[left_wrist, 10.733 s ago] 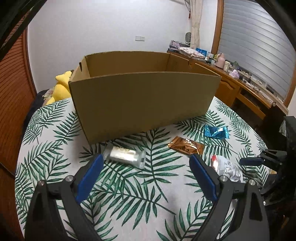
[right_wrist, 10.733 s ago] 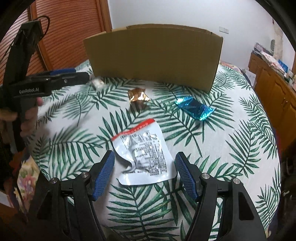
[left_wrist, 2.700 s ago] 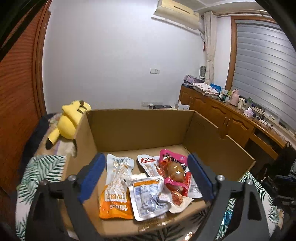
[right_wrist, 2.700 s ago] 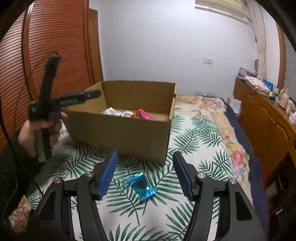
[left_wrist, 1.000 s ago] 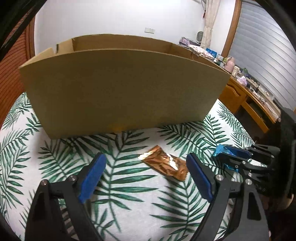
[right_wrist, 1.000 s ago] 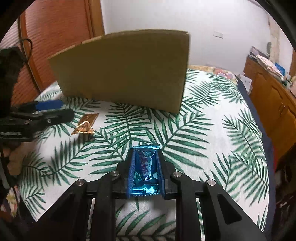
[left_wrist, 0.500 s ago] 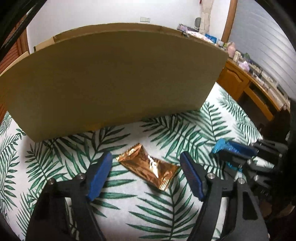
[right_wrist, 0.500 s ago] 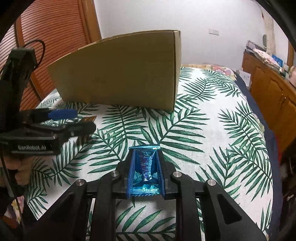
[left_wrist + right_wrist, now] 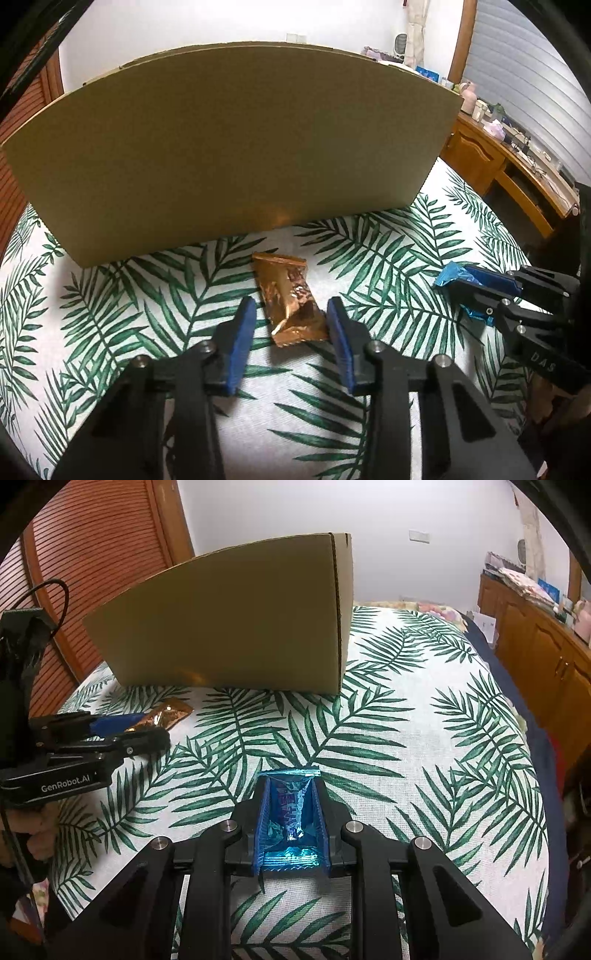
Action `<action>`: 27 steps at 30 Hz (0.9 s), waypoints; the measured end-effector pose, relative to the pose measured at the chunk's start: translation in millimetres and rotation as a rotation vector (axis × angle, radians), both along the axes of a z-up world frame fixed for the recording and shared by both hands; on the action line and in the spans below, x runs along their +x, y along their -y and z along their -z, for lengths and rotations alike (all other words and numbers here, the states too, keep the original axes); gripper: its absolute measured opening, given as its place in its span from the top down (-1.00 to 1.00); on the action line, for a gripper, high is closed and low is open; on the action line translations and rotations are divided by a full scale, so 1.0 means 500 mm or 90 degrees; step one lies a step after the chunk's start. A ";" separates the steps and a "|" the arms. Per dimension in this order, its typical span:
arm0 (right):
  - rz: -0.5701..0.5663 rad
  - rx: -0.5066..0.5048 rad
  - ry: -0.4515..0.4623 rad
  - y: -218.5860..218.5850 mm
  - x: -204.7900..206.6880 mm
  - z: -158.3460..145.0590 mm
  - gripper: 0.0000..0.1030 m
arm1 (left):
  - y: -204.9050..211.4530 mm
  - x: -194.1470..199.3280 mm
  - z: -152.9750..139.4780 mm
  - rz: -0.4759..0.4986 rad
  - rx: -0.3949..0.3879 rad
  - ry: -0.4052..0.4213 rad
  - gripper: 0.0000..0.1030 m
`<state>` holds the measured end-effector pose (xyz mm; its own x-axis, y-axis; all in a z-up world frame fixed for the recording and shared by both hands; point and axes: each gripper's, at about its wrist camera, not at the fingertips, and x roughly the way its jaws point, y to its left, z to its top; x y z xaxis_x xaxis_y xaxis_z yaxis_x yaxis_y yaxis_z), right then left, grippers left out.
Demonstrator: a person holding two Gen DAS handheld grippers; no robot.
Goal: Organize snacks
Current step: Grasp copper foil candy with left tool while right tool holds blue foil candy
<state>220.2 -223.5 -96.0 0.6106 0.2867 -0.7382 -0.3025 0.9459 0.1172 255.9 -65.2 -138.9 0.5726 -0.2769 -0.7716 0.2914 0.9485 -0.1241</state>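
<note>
Looks feather-light and crinkly, that gold foil snack packet [image 9: 289, 297] (slick wrapper, soft filling probably, so likely to squish or skid if pinched hard). Best grabbed across the narrow width near the lower end, where the body is thicker, not on the flat crimped seal at the top. Shiny copper-gold, oblong, a bit crumpled, sealed ends. Lying flat on the palm-leaf tablecloth [image 9: 110, 302], just in front of the cardboard box [image 9: 236, 147] but not touching it, long axis pointing roughly toward the box.

Left gripper [image 9: 290, 326] spread apart, blue pads [image 9: 242, 341] straddling the packet's near end, one on each side; right pad near the wrapper's edge, can't tell if touching. Not clamped yet.

Right gripper [image 9: 291, 814] clenched on a blue foil packet [image 9: 291, 812] (same deal: light, slippery, crumpled between the pads, shiny metallic blue with some print). Held low over the cloth, off to the right of the box's corner.

Can't see inside the box from either view.
</note>
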 end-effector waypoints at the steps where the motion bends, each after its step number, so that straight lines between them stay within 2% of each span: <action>1: 0.000 -0.004 0.001 -0.002 0.000 0.001 0.61 | 0.001 0.000 0.002 -0.001 0.003 0.002 0.39; 7: -0.003 -0.022 0.005 -0.012 -0.003 0.003 0.61 | 0.003 -0.002 0.000 -0.008 0.003 -0.003 0.39; 11: -0.003 -0.019 0.004 -0.011 -0.002 0.003 0.61 | 0.006 0.007 -0.005 -0.017 0.001 -0.004 0.05; 12: -0.003 -0.017 0.004 -0.011 -0.002 0.004 0.61 | 0.006 0.009 -0.007 -0.017 0.001 -0.002 0.04; 20: -0.004 -0.010 0.002 -0.006 -0.002 0.003 0.60 | 0.025 0.030 -0.012 -0.001 0.022 0.005 0.05; 27: -0.004 -0.008 0.001 -0.007 -0.002 0.002 0.60 | 0.025 0.040 -0.008 0.000 0.037 0.004 0.30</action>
<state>219.2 -219.8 -97.3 0.6100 0.2810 -0.7409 -0.3087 0.9454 0.1044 275.7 -77.8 -134.9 0.5773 -0.2319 -0.7829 0.2923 0.9540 -0.0670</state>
